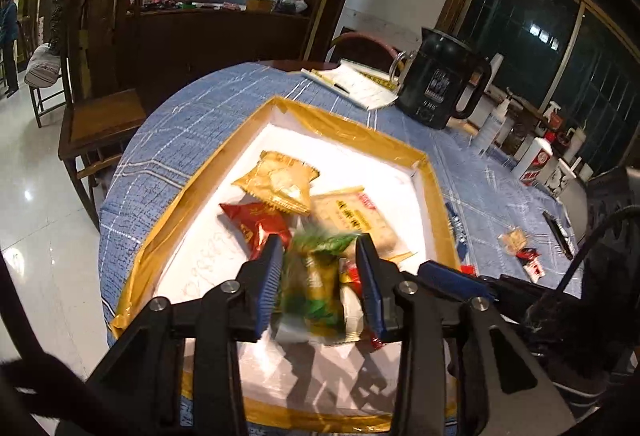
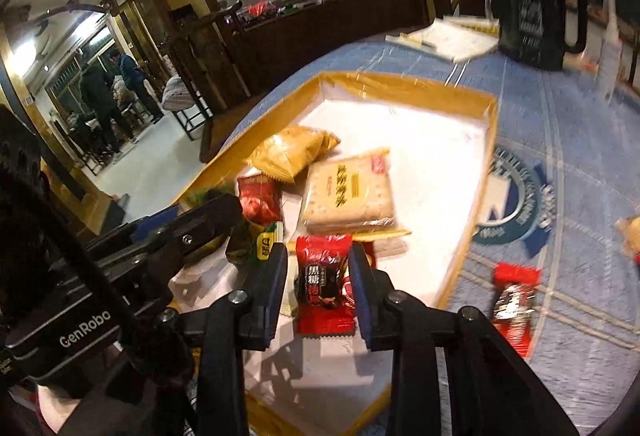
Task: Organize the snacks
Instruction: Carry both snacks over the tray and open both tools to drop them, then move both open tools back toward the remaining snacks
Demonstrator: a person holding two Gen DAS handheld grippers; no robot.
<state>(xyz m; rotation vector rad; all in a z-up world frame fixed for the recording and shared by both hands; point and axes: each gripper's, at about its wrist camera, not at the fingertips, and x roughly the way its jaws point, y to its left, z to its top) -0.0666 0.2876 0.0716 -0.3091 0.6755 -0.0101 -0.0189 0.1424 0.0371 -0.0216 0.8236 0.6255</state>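
Observation:
A gold-rimmed tray point(image 1: 348, 123) point(image 2: 400, 83) with a white floor lies on the blue cloth. In it are a gold packet point(image 1: 280, 181) point(image 2: 292, 151), a cracker pack point(image 1: 352, 220) point(image 2: 348, 191) and a red packet point(image 1: 256, 224) point(image 2: 258, 197). My left gripper point(image 1: 319, 242) hangs over the tray's near part, open. A blurred green-and-gold packet point(image 1: 316, 284) sits loose between its pads. My right gripper point(image 2: 318, 250) is beside it, open around a red-and-black candy point(image 2: 324, 284) that rests on the tray floor. One left finger point(image 2: 208, 211) shows in the right wrist view.
Outside the tray, to its right, a red candy point(image 2: 514, 300) and a small cookie point(image 1: 514, 238) lie on the cloth. A black kettle point(image 1: 440, 83), papers point(image 1: 356, 83) and bottles point(image 1: 496, 123) stand at the back. A wooden chair point(image 1: 100, 115) stands off the table's left edge.

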